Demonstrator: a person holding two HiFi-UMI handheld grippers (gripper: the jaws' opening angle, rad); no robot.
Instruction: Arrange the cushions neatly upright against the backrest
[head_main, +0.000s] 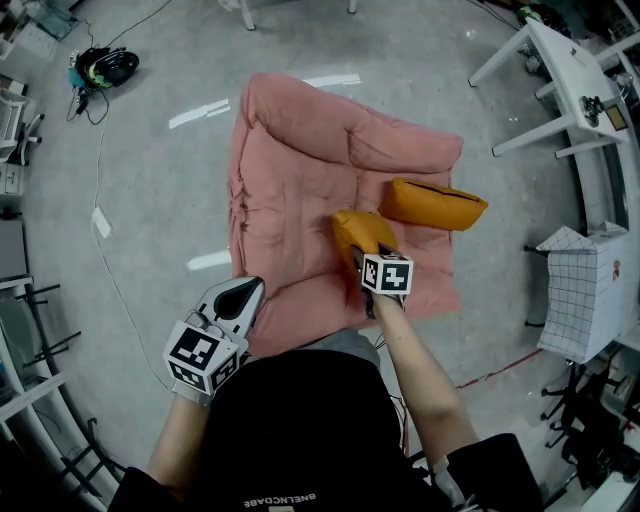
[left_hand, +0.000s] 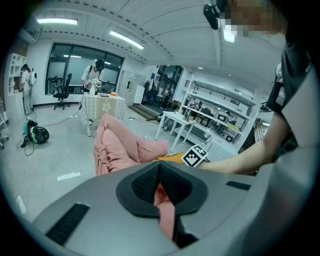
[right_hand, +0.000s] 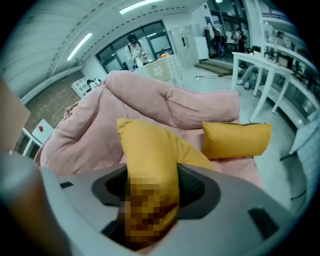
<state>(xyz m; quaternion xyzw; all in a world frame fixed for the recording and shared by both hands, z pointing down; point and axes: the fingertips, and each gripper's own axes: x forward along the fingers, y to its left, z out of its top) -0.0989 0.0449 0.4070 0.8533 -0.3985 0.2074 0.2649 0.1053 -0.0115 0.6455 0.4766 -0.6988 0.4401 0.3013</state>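
A pink floor sofa (head_main: 290, 180) lies spread on the grey floor. One orange cushion (head_main: 432, 204) lies on its side along the sofa's right arm, also in the right gripper view (right_hand: 235, 140). My right gripper (head_main: 358, 252) is shut on a corner of the second orange cushion (head_main: 362, 232), which stands up from the jaws over the seat (right_hand: 147, 150). My left gripper (head_main: 252, 288) hovers at the sofa's near left edge with its jaws drawn together. Only a thin pink strip shows between them in the left gripper view (left_hand: 160, 187).
White tables (head_main: 575, 90) and a checked box (head_main: 585, 290) stand to the right of the sofa. A cable (head_main: 100, 180) and a dark helmet-like thing (head_main: 105, 67) lie on the floor at the left. People stand far back in the room (left_hand: 94, 75).
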